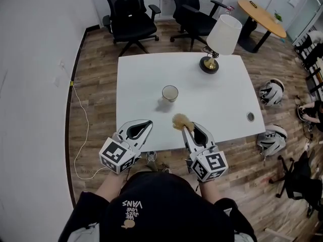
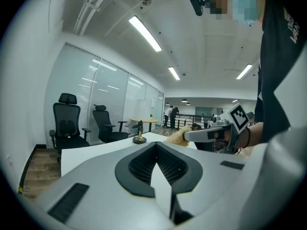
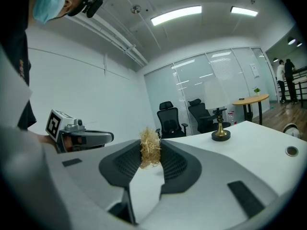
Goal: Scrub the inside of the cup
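Observation:
A cream cup [image 1: 170, 93] stands upright in the middle of the white table [image 1: 141, 79]. My right gripper [image 1: 187, 128] is shut on a tan fibre scrubber [image 1: 180, 121], held over the table's near edge, below and to the right of the cup. In the right gripper view the scrubber [image 3: 150, 148] sticks up from between the jaws. My left gripper [image 1: 149, 124] is shut with nothing in it, over the near edge to the cup's lower left. In the left gripper view its jaws meet at the tips [image 2: 156, 145], and the right gripper [image 2: 211, 134] shows to the right.
A table lamp [image 1: 218, 42] with a white shade stands at the table's far right. A round cable port [image 1: 250, 116] lies at the right edge. Two black office chairs [image 1: 130, 15] stand beyond the table. Helmets [image 1: 271, 92] lie on the wooden floor at the right.

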Action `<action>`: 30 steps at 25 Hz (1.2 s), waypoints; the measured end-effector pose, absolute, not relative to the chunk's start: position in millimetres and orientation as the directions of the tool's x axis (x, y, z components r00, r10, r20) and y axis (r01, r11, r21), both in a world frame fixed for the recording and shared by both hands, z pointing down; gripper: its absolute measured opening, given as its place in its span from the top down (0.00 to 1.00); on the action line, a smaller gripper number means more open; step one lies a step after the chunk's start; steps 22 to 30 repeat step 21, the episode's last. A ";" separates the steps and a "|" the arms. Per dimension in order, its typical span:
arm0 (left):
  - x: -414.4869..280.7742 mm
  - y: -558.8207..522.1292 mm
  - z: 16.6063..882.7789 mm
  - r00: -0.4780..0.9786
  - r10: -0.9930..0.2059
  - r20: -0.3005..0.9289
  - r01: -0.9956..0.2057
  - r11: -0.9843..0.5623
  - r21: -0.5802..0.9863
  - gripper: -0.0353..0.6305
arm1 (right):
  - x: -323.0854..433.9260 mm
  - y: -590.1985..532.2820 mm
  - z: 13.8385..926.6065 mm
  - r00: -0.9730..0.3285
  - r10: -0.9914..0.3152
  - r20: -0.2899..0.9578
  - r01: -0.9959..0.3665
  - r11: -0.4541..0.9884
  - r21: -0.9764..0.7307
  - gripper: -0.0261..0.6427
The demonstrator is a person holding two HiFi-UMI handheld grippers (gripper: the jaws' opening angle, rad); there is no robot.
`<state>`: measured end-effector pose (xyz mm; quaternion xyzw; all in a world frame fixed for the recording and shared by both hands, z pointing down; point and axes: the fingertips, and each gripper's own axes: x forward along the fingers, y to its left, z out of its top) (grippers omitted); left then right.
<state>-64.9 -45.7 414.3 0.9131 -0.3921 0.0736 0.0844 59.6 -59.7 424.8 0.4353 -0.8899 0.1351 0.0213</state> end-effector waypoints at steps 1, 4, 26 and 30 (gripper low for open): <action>-65.2 -45.7 414.6 0.682 -0.704 0.199 -0.729 -0.678 0.097 0.93 | 59.4 -59.9 424.9 -0.620 -0.769 0.155 -0.781 0.585 -0.221 0.79; -66.9 -46.9 414.7 0.681 -0.706 0.192 -0.730 -0.675 0.106 0.93 | 58.6 -61.5 425.2 -0.619 -0.770 0.153 -0.781 0.584 -0.221 0.79; -69.0 -50.5 413.9 0.681 -0.707 0.194 -0.730 -0.675 0.105 0.93 | 61.2 -66.5 423.2 -0.612 -0.774 0.162 -0.788 0.580 -0.206 0.79; -69.0 -50.5 413.9 0.681 -0.707 0.194 -0.730 -0.675 0.105 0.93 | 61.2 -66.5 423.2 -0.612 -0.774 0.162 -0.788 0.580 -0.206 0.79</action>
